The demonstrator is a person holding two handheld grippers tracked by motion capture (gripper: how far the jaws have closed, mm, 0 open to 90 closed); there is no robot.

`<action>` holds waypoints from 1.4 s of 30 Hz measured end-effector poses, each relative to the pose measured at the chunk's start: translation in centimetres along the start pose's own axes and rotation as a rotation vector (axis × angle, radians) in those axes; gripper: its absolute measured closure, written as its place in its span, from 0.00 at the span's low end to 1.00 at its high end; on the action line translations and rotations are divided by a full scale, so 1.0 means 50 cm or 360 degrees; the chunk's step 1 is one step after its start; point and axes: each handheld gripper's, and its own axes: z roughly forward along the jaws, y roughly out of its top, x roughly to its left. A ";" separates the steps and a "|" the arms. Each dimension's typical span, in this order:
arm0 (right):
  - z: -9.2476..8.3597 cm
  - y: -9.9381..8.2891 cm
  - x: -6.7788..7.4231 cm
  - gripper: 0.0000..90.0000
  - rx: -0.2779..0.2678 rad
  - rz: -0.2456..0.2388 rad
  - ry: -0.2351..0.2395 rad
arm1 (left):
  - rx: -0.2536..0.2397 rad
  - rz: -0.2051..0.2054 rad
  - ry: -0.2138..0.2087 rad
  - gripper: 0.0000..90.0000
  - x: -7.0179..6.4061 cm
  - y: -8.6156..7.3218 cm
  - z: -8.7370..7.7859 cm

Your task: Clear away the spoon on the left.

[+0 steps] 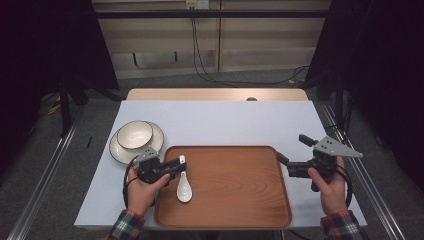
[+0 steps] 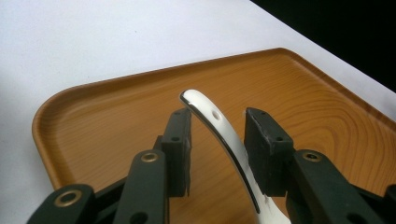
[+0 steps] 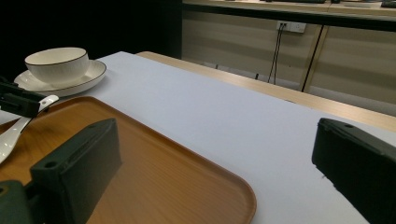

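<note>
A white ceramic soup spoon (image 1: 183, 190) lies at the wooden tray's (image 1: 235, 200) 9 o'clock edge, its handle rising between the left gripper's (image 1: 177, 163) parted jaws; whether they touch it cannot be told. At the tray's 3 o'clock side, the right gripper (image 1: 292, 150) hovers with jaws spread wide, holding nothing. A bowl (image 1: 135, 135) sits on a plate (image 1: 119, 150) at 10 o'clock off the tray.

We note even overhead light on table (image 1: 220, 120); surroundings fall to near black at both sides of high view. We see soft shadows only, faint sheen on tray (image 1: 235, 185). Our left gripper view: jaws near lens slightly soft, spoon (image 2: 224, 135) shows bright glare. Our right gripper view: near jaws blurred, background dim.
</note>
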 end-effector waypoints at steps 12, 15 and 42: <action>0.000 0.001 0.001 0.01 -0.0010 0.0007 0.0001 | 0.0008 -0.0007 0.0021 0.67 0.002 -0.002 0.005; 0.000 0.001 0.001 0.01 -0.0005 0.0002 0.0009 | 0.0017 -0.0010 0.0023 0.67 0.004 -0.002 0.005; 0.000 0.001 0.001 0.01 -0.0008 -0.0002 0.0013 | 0.0045 0.0017 0.0067 0.59 0.008 -0.004 0.011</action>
